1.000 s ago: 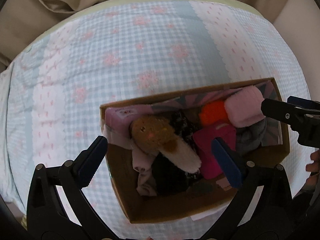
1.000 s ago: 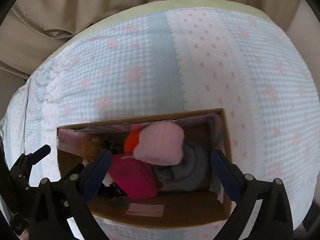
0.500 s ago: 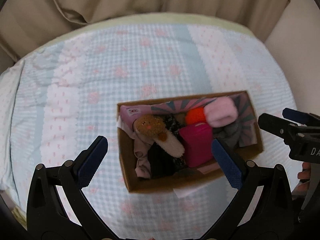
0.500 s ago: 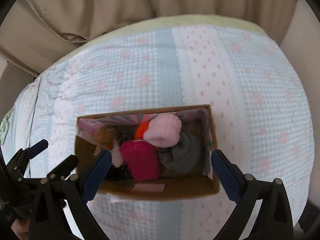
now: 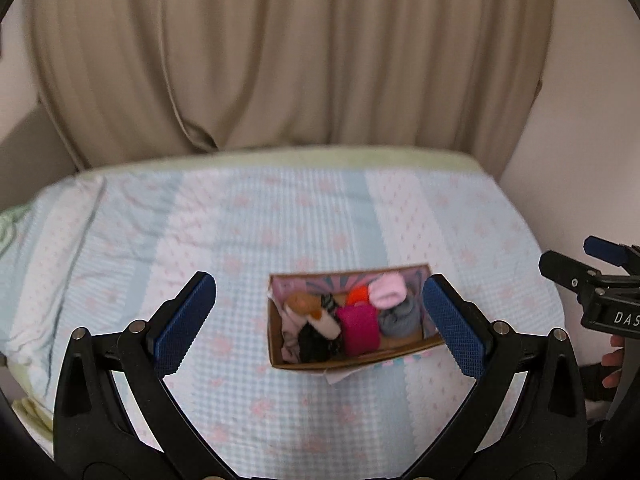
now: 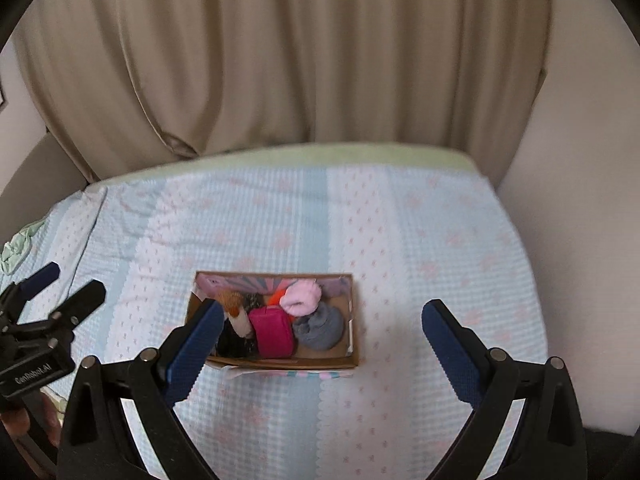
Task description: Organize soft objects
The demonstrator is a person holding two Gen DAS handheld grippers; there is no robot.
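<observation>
— Where is the box?

— The cardboard box (image 5: 352,354) sits on the bed (image 5: 200,240), toward its near right part, well clear of the far edge by the curtain (image 5: 280,60). It is packed: a brown plush toy (image 5: 306,304) at the left end, a magenta roll (image 5: 358,328) in the middle, an orange ball (image 5: 358,295) and a pink roll (image 5: 387,290) along the far wall, and a grey roll (image 5: 400,318) at the right end. Dark cloth lies at the near left; I cannot tell what it is.

— And your tongs?

— My left tongs (image 5: 320,320) are spread wide with nothing between the blue pads. My right tongs (image 6: 320,340) are just as wide apart and empty. Both are held above the bed, apart from the box.
</observation>
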